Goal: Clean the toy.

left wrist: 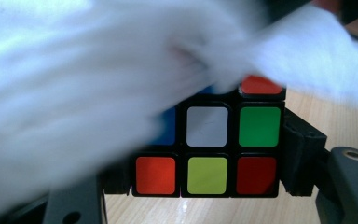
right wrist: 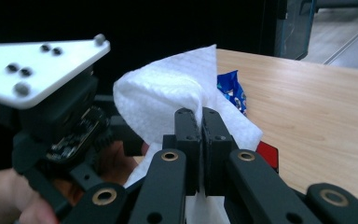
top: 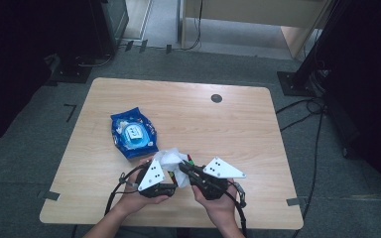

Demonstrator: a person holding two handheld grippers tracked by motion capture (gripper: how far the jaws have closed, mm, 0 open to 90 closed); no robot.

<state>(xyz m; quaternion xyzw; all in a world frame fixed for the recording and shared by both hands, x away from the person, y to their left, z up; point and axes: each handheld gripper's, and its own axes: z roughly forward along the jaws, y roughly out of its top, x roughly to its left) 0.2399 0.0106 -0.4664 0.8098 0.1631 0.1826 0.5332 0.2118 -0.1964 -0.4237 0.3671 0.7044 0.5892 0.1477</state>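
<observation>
Crumpled white tissue (right wrist: 168, 93) drapes glossy, square-tiled cube (left wrist: 207, 149).

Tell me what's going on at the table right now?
A person is wiping a colour-tiled puzzle cube with a white wipe. The left gripper clamps the cube between its jaws, near the table's front edge. The right gripper is shut on the wipe, which drapes over the cube's top. A blue wipes packet lies just behind them.
</observation>
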